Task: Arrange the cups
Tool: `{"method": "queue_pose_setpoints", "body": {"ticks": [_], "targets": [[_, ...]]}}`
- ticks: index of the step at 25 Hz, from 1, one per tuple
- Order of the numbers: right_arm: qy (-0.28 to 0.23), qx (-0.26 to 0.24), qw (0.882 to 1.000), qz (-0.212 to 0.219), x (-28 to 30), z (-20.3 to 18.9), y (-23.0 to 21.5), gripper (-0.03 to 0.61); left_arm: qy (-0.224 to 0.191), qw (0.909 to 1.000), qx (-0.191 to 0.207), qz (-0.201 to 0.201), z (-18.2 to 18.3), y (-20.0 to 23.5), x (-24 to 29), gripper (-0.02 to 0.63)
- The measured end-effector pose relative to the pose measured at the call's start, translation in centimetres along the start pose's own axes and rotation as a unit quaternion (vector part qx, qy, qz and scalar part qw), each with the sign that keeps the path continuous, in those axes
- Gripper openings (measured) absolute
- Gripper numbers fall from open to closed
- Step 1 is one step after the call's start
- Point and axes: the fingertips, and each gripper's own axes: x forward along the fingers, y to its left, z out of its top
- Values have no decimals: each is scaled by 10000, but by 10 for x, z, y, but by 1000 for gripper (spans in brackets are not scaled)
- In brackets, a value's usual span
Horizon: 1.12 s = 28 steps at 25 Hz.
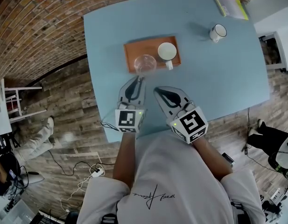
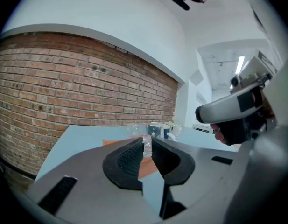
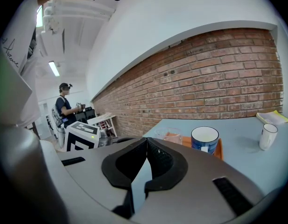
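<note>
The left gripper pinches the glass cup by its rim; the white mug stands well beyond the closed, empty right gripper, the nearer one

A light blue rectangular table stands on a floor of worn grey-brown wooden planks. A red brick wall runs past the table's far and left sides, with smooth white plaster above the brick. Left of the table, by the brick, stands a piece of white-framed furniture. On the floor off the table's near left corner lie a white power strip and loose cables. Beyond the table's far end a lit fluorescent ceiling tube glows.
</note>
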Motion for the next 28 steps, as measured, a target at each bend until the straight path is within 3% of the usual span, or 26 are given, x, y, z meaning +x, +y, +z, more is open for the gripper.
{"method": "queue_pose_setpoints", "body": {"ticks": [8, 28], "targets": [[35, -13, 9999, 117, 0, 0, 3, 21, -112, 9982, -10, 584, 6, 3, 0, 54], [407, -150, 9991, -22, -8, -12, -21, 21, -231, 9932, -101, 1139, -4, 28, 39, 54]]}}
